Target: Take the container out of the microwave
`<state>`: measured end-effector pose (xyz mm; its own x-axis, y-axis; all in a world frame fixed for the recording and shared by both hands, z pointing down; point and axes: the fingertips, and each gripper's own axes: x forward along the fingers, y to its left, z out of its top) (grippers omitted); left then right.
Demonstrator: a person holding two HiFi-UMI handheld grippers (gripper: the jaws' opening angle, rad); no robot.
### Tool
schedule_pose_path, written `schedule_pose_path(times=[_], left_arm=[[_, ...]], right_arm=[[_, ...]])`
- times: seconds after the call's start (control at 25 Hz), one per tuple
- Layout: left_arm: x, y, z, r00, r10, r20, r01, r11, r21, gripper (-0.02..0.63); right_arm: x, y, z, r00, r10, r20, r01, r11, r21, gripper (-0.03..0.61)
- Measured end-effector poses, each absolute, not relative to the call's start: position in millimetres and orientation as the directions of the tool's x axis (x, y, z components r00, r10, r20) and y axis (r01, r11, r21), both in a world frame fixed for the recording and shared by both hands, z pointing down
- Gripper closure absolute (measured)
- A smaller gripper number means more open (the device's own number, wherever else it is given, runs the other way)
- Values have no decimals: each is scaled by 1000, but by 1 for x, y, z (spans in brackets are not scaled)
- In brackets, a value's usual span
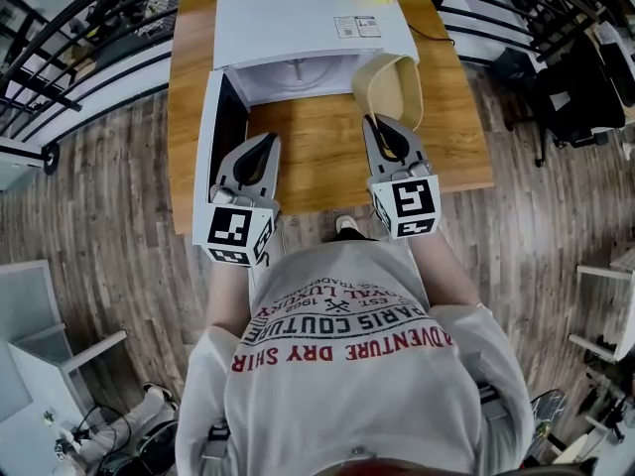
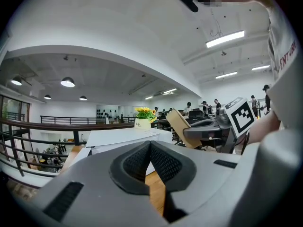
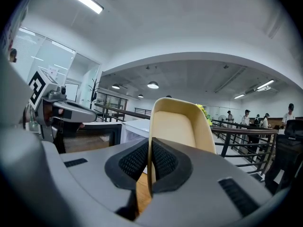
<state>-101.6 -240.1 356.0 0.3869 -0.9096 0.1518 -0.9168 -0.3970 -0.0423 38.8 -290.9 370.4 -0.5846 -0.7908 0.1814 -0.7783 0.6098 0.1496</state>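
Rim of the cream plastic container is clenched in my right tool — its thin wall suits that — outside the white microwave, above the wooden counter; left tool clenched, empty.

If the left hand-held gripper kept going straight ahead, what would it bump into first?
Probably the microwave. The left hand-held gripper, shut and empty, points across bare table toward its open front. Whether it would go inside or hit the edge is hard to judge.
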Motion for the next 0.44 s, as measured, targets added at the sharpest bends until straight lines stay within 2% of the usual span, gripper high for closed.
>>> schedule_pose_path(times=[0.44], left_arm=[[-103,-251,352,383,-912,144,-918,-394,-53,600]], right_arm=[[32,-304,368,-603,-781,163,-772,623,130,546]])
